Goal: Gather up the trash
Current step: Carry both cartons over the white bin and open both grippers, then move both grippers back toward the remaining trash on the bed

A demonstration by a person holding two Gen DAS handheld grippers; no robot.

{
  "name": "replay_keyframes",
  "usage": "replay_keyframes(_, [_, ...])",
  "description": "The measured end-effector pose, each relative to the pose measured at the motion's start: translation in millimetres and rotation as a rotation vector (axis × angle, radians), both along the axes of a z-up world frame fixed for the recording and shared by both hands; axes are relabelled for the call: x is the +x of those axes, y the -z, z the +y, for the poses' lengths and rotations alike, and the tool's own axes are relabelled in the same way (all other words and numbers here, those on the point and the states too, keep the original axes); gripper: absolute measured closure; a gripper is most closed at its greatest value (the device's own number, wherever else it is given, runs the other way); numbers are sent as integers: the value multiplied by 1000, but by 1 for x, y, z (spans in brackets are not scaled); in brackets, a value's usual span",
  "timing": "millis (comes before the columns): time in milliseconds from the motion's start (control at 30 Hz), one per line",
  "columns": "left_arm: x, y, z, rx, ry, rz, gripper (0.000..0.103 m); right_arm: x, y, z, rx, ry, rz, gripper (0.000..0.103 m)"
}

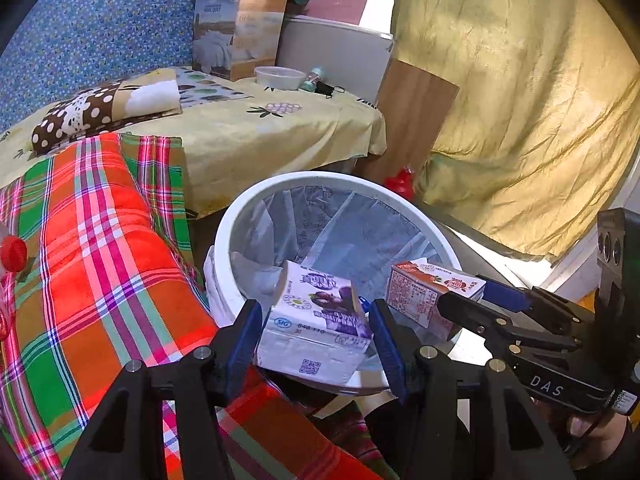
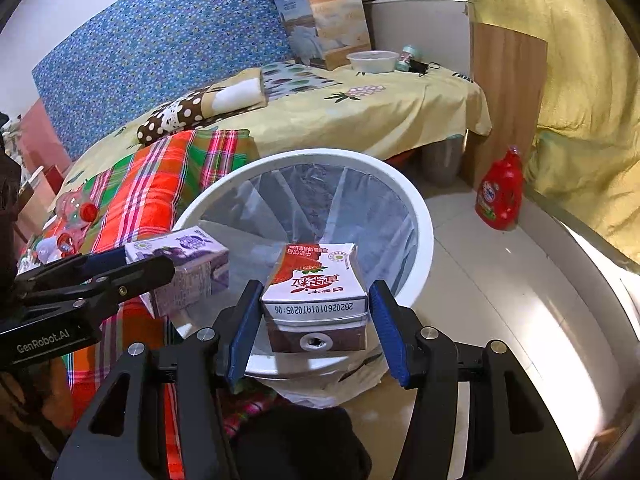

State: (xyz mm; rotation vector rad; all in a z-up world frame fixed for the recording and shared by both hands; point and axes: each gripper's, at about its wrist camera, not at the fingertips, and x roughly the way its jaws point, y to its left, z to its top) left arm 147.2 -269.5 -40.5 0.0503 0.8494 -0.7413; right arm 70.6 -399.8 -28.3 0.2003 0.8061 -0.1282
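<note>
Left wrist view shows my left gripper (image 1: 316, 336) closed on a purple-and-white drink carton (image 1: 316, 320), its blue pads pressed against the two sides. That carton is a small brick pack with grape artwork, a printed code and a QR square on its pale lower face; it tilts slightly and hangs over the near rim of the white trash bin (image 1: 240, 216). From the right wrist view, my right gripper (image 2: 316, 312) clamps a second pack, a red-and-white drink carton (image 2: 316, 280) with strawberry print, a date code across its top edge and a punched straw hole in the foil face turned toward the camera. It too sits above the bin's near edge, over the opening.

Both grippers point steeply downward toward the bin, side by side, with the two cartons close but apart. My right gripper enters the left camera's picture from the right, and a bit of my hand shows beneath it.

A clear plastic liner (image 2: 320, 200) lines the bin, which looks empty inside. To the left, a red, green and pink plaid blanket (image 1: 100, 260) lies right up against the bin, with red-capped clear bottles (image 2: 76, 216) on it. Behind is a bed with a yellow sheet (image 2: 380, 108), a brown polka-dot folded cloth (image 2: 180, 116), a clear tub (image 2: 372, 60) and a boxed quilt (image 2: 324, 20). On the tiled floor to the right stands a red detergent bottle (image 2: 500, 192), well clear of the bin.
</note>
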Motion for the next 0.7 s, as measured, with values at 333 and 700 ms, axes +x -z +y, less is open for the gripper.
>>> replay_keyframes(333, [-2, -8, 11, -27, -33, -13, 47, -5, -8, -1, 9, 5, -38, 46])
replay_keyframes(700, [-25, -21, 54, -52, -120, -51, 48, -9, -22, 30, 16, -91, -107, 46])
